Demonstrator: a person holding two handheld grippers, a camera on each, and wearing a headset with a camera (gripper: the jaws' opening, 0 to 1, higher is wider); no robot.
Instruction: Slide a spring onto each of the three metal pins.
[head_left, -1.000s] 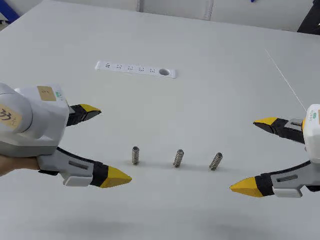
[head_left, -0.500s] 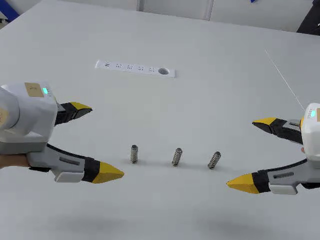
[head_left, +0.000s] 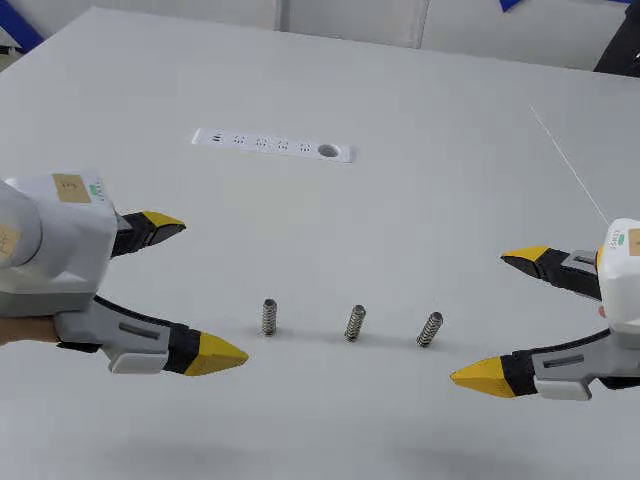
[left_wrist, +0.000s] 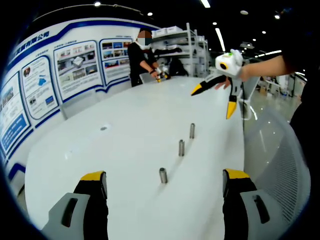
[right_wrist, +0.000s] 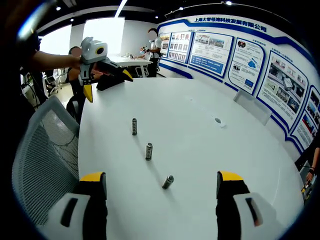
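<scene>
White tabletop (head_left: 420, 150) is seen with three springs (head_left: 355, 321) stood in a row, the rightmost tilted. Either side, the left gripper (head_left: 212, 288) and the right gripper (head_left: 480, 318) are held, jaws spread wide, nothing gripped.

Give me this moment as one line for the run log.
left gripper open, empty | right gripper open, empty | silver coil springs seated on all three metal pins

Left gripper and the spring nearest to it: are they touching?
Apart. In the head view, bare table lies between the open left gripper and the nearest spring.
</scene>
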